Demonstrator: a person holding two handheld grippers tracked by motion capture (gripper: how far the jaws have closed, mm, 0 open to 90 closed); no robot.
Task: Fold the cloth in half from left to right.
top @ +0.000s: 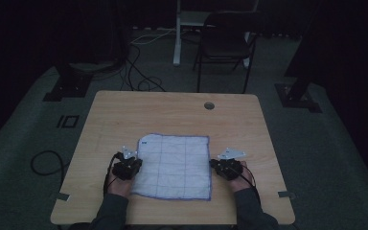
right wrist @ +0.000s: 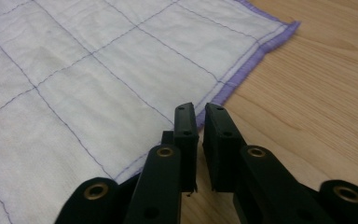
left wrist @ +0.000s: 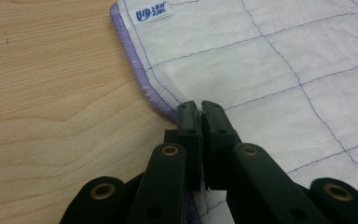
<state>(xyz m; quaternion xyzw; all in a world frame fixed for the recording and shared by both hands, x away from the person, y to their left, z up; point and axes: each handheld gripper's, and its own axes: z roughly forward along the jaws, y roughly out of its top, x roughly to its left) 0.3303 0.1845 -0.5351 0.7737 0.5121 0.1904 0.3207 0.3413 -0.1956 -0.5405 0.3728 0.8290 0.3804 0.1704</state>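
A: From the high view, what is there to count?

B: One white cloth (top: 175,166) lies flat on one wooden table (top: 172,112), near the person's edge. Two grippers: the left gripper (top: 130,163) at the cloth's left edge, the right gripper (top: 222,165) at its right edge.

A: And the left gripper view?

B: Its two jaws are pressed together, pinching the purple hem (left wrist: 144,81). One blue label (left wrist: 152,11) sits near the corner.

A: The right gripper view?

B: Two jaws nearly together, a thin gap between, just over the cloth's purple edge (right wrist: 251,58); I cannot tell whether they grip it.
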